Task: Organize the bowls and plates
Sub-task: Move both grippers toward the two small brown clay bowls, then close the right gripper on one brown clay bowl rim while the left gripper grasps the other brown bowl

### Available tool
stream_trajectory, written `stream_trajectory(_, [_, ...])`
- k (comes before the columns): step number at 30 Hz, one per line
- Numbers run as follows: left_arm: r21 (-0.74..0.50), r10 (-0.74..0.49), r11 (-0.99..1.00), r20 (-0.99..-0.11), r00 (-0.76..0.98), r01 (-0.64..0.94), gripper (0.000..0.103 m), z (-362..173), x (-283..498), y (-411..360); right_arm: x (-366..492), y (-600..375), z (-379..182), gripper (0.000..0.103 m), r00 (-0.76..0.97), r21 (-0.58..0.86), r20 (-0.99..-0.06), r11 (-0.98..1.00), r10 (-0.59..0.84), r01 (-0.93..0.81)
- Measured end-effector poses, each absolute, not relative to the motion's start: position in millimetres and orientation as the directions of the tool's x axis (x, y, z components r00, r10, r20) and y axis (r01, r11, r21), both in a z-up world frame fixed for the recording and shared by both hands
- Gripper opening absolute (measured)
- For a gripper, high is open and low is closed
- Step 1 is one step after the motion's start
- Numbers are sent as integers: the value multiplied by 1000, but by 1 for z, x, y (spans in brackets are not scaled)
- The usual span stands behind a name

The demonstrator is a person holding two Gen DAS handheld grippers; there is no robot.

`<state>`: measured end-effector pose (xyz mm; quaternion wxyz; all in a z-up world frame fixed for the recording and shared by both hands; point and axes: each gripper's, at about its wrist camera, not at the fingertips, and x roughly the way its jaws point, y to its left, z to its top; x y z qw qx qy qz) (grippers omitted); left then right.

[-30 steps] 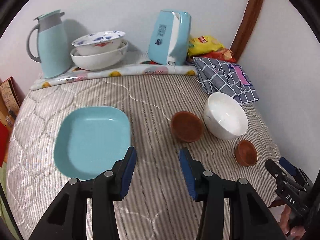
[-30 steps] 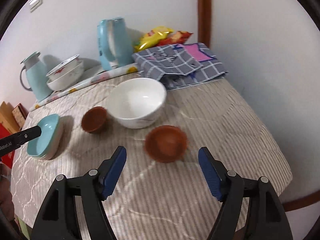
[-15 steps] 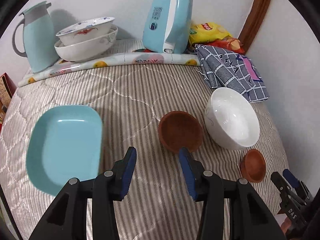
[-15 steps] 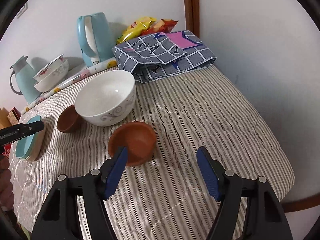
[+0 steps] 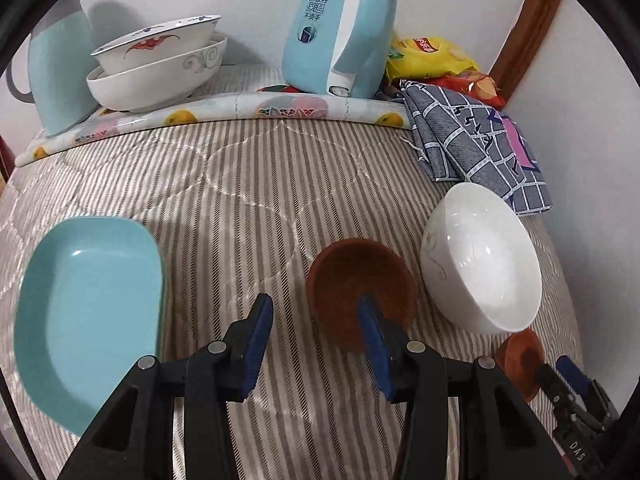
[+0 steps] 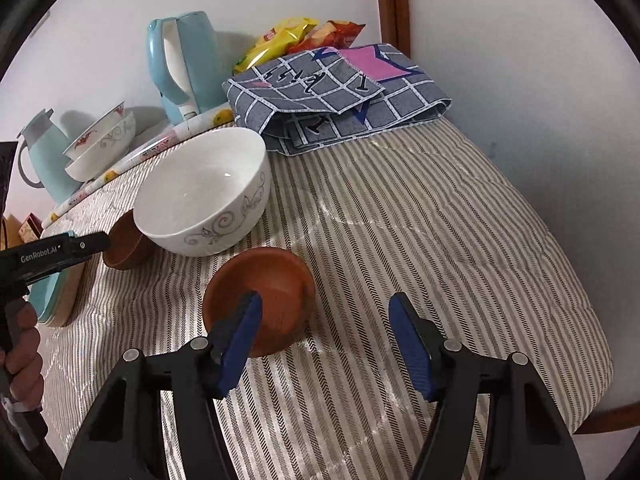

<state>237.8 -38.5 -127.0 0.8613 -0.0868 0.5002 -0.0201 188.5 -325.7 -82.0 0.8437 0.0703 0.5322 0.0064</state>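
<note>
In the left wrist view my left gripper [image 5: 316, 336] is open; its right finger reaches over the near rim of a brown bowl [image 5: 356, 280]. A light blue square plate [image 5: 88, 312] lies to its left and a large white bowl [image 5: 484, 256] to its right. In the right wrist view my right gripper [image 6: 328, 332] is open; its left finger sits at the near left rim of a second brown bowl [image 6: 272, 288]. The white bowl [image 6: 204, 188] stands just behind it. The left gripper [image 6: 52, 252] shows at the left edge.
At the back stand two stacked patterned bowls [image 5: 160, 64], a blue jug [image 5: 60, 72], a blue kettle [image 5: 340, 28], snack bags [image 5: 432, 56] and a folded checked cloth [image 5: 480, 140]. The striped quilted table [image 6: 420, 240] drops off at the right edge by the wall.
Both grippers moved forward and closer to the brown bowls. The left one shifted right from the blue plate; the right one now has its left finger at its bowl's rim.
</note>
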Motion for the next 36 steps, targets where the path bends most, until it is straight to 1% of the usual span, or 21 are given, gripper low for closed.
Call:
stream_trajectory(3, [-167, -122, 985, -866, 484, -49, 43, -133, 244, -40, 191, -324, -87, 59, 423, 131, -901, 989, 92, 64])
stream_trajectory(8, [-161, -116, 985, -865, 489, -52, 43, -139, 250, -41, 195, -322, -94, 56, 411, 147, -905, 988, 112, 55])
stream_trajectory(10, [-169, -122, 984, -865, 487, -53, 43, -141, 253, -40, 196, -320, -97, 53, 400, 158, -908, 986, 125, 49])
stream_trajectory(12, [-168, -123, 984, -868, 482, -52, 41, -144, 256, -41, 198, -319, -101, 42, 387, 171, -912, 984, 140, 46])
stream_trajectory(14, [-166, -125, 985, -870, 477, -44, 36, -145, 258, -43, 201, -318, -105, 36, 372, 181, -916, 982, 151, 49])
stream_trajectory(15, [-167, -129, 985, -869, 477, -38, 34, -145, 259, -43, 202, -318, -106, 35, 369, 182, -917, 982, 152, 48])
stream_trajectory(17, [-164, -131, 986, -872, 473, -31, 31, -145, 260, -45, 204, -317, -107, 32, 368, 176, -918, 983, 147, 45])
stream_trajectory(20, [-171, -140, 985, -876, 462, -25, 28, -148, 262, -46, 207, -315, -109, 22, 363, 175, -920, 984, 148, 42])
stream_trajectory(21, [-174, -144, 985, -875, 462, -21, 27, -148, 262, -47, 208, -315, -109, 20, 360, 175, -921, 984, 148, 43])
stream_trajectory(26, [-151, -129, 988, -877, 463, -12, 22, -150, 263, -49, 206, -317, -110, 15, 372, 193, -915, 979, 157, 61])
stream_trajectory(28, [-150, -125, 989, -876, 466, -17, 18, -150, 264, -48, 205, -317, -110, 14, 383, 191, -911, 979, 150, 70])
stream_trajectory(30, [-153, -128, 988, -871, 474, -14, 12, -148, 263, -46, 203, -315, -108, 12, 393, 181, -909, 981, 140, 70])
stream_trajectory(32, [-156, -132, 988, -868, 479, -10, 9, -147, 262, -45, 201, -314, -106, 11, 405, 183, -904, 981, 140, 70])
stream_trajectory(36, [-168, -149, 986, -860, 488, 5, 9, -141, 257, -46, 199, -314, -103, 9, 416, 188, -899, 979, 140, 78])
